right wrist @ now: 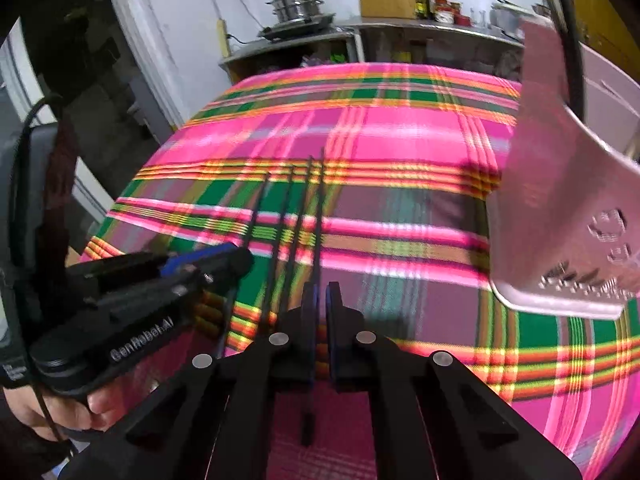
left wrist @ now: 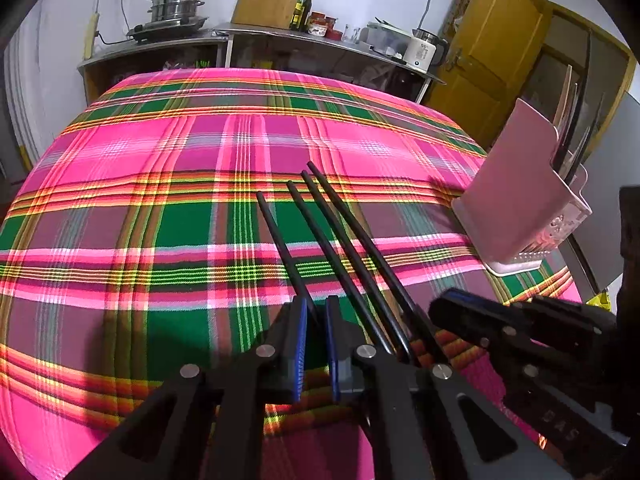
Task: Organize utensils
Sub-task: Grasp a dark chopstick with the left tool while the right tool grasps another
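Chopsticks (left wrist: 340,248) on pink plaid tablecloth (left wrist: 160,168); kitchen counter (left wrist: 280,36) behind.

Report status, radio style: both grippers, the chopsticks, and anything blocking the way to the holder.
Left gripper shut on leftmost chopstick. Right gripper shut on rightmost chopstick. Two chopsticks loose on cloth. Pink holder at right, path clear.

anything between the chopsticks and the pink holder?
Nothing: only bare plaid tablecloth separates the black chopsticks from the pink utensil holder, clearest in the left wrist view.
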The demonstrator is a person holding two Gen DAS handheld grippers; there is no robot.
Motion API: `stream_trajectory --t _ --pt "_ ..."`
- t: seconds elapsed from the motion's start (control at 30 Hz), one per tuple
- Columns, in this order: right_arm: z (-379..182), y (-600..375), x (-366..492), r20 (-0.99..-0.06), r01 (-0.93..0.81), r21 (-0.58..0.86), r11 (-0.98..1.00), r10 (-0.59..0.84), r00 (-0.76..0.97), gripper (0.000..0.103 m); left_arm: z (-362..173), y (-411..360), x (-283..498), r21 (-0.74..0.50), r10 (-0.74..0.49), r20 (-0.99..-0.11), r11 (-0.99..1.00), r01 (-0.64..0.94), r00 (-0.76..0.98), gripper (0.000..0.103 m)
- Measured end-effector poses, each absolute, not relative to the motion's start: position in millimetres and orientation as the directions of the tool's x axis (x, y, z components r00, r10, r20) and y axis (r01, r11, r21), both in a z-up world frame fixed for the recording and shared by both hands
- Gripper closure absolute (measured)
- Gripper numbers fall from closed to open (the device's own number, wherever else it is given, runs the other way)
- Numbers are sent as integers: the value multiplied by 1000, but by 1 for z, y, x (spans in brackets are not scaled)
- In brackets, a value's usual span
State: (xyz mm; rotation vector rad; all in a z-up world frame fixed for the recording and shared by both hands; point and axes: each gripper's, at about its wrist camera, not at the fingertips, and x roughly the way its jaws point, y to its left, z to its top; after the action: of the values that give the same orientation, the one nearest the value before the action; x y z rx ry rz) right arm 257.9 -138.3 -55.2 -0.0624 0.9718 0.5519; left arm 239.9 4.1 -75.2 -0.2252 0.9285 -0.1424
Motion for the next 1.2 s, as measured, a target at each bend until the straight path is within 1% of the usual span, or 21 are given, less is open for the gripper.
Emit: stream_trajectory --t 0.2,0.4,0.67,0.83,1.0,1.1,1.2 --pt "-67 -131 266 -819 -474 196 859 409 403 97 -75 7 235 -258 -227 -773 966 33 593 94" --pt "-68 -143 256 -820 -439 204 875 398 411 97 -75 9 228 -255 -234 -775 966 48 587 94" --pt "-69 -197 199 -816 -294 279 914 387 430 97 -74 9 197 -253 -252 -779 964 81 574 94" --pt "-67 -206 166 -821 -282 297 912 395 412 97 -74 8 177 -261 -279 -784 959 112 555 94" --pt "-65 -202 170 -836 -312 258 914 373 402 96 -73 10 176 -269 -281 -790 958 103 545 94" --pt "-63 -199 182 -834 -319 243 916 365 413 92 -73 10 182 -280 -276 -795 957 78 540 94" --pt "-64 -193 196 -843 -327 220 919 348 410 92 -73 10 188 -283 -269 -798 957 60 539 94"
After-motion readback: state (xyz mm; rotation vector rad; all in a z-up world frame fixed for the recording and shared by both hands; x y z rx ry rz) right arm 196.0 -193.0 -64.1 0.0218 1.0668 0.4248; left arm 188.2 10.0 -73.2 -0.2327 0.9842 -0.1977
